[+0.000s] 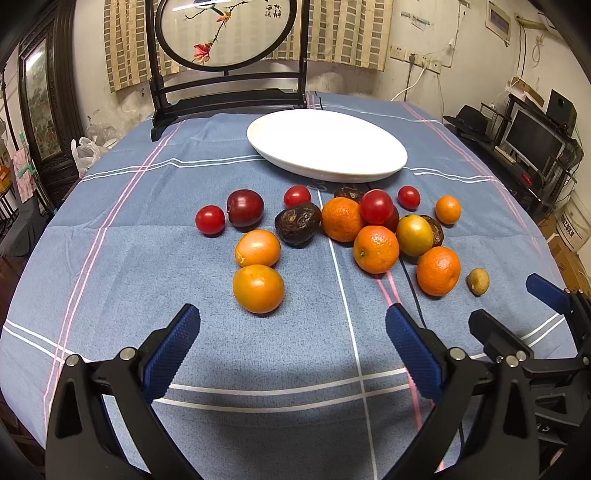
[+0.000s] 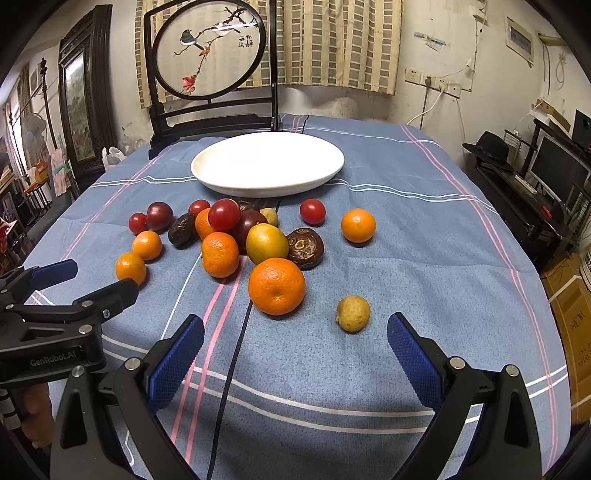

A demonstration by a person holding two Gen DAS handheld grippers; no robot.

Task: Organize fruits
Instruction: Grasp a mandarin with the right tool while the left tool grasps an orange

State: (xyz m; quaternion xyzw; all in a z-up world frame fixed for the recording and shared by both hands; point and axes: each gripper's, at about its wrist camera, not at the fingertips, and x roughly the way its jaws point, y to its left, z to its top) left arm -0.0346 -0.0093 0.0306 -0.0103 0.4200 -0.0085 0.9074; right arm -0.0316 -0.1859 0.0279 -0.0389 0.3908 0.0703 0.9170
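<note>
A white oval plate lies empty at the far middle of the table. Before it lies a loose heap of fruit: oranges, red tomatoes, a dark plum, wrinkled brown passion fruits and a small yellowish fruit. My left gripper is open and empty, just short of the nearest orange. My right gripper is open and empty, just short of the yellowish fruit. Each gripper shows at the edge of the other's view.
The table wears a blue checked cloth. A dark wooden stand with a round painted screen rises at the far edge behind the plate. A thin black cable runs across the cloth. Shelves and a monitor stand right.
</note>
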